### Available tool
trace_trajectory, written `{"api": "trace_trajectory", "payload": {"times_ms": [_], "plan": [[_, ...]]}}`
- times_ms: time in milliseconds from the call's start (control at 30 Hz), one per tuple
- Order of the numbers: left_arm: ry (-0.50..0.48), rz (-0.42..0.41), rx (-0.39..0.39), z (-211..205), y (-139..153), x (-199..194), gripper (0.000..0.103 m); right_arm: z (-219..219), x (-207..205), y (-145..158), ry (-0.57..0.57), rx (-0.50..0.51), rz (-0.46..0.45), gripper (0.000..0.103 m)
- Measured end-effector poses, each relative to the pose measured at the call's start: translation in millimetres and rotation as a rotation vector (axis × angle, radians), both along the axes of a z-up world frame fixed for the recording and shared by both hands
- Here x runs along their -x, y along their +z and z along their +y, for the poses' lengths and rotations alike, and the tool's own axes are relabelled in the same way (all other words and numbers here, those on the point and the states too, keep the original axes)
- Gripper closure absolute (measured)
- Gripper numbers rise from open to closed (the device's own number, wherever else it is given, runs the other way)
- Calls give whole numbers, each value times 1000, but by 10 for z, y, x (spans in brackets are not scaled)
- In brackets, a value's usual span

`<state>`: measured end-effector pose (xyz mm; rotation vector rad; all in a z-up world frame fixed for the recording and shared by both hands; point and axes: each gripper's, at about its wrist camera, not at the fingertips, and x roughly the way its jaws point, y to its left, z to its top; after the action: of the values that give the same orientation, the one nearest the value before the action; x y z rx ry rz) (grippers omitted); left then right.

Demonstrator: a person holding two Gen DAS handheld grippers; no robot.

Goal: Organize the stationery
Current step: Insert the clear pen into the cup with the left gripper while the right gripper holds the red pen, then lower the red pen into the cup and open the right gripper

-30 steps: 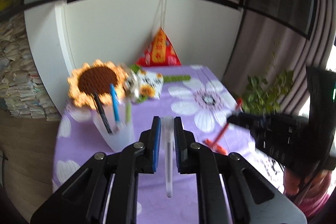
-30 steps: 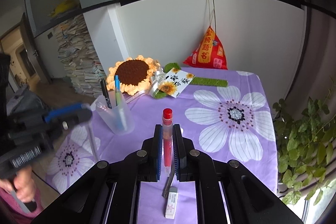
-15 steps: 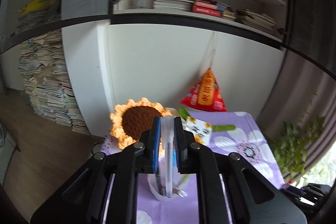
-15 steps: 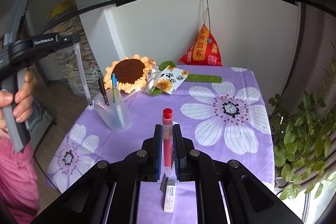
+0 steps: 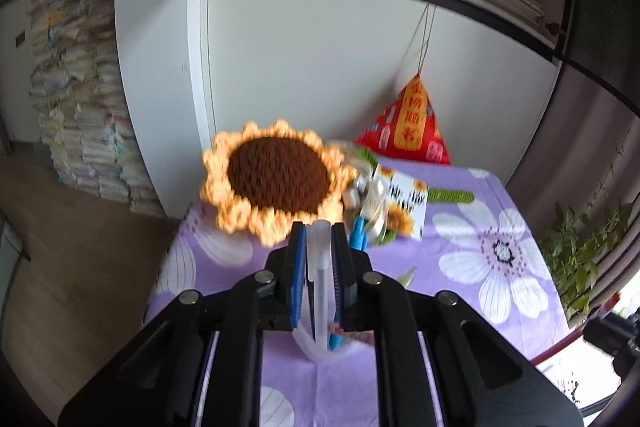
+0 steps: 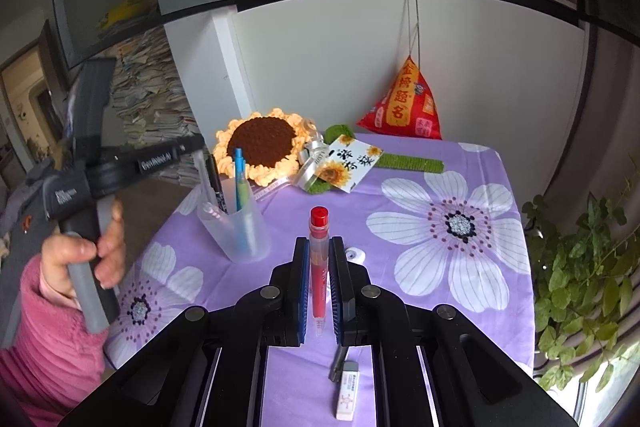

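With left gripper (image 5: 319,247) pinching the clear pen (image 5: 319,291) and right gripper (image 6: 319,259) pinching the red pen (image 6: 319,267), you lower the clear pen plumb into the cup (image 6: 236,227), clear of its pens, before you let go

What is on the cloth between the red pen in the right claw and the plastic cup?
Nothing: in the right wrist view, only bare purple cloth lies between the red pen and the plastic cup.

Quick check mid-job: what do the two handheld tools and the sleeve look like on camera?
Both tools, left and right, have glossy black angular linkage arms with silver pivot bolts and blue-edged finger pads. Seen from the right wrist, the left tool carries white lettering and a grey handle. The sleeve is pink knit.
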<state>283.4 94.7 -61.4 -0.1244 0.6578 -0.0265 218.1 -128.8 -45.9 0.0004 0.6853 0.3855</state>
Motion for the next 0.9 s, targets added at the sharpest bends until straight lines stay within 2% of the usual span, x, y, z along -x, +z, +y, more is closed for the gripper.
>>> {"api": "trace_trajectory", "payload": {"times_ms": [100,233,433,500,567,667,800,900], "plan": [[-6,19,7,11,-82,22,92,44,-20,25,4,0,-4,93],[-1,-1,-10,5,-104,80,92,118,-46,90,12,-3,-14,93],[-26,1,19,25,-110,131,92,283,-80,197,37,-1,-36,93],[-25,-8,14,47,-81,184,88,341,-108,245,47,-2,-47,93],[-16,-27,12,83,-42,255,72,416,-148,321,55,-6,-63,93],[13,-76,17,191,34,426,57,539,-214,426,74,-10,-87,93],[44,-99,24,355,55,625,54,738,-353,518,99,-20,-103,93],[64,-85,30,473,-20,754,51,864,-464,564,102,-34,-123,93]]}}
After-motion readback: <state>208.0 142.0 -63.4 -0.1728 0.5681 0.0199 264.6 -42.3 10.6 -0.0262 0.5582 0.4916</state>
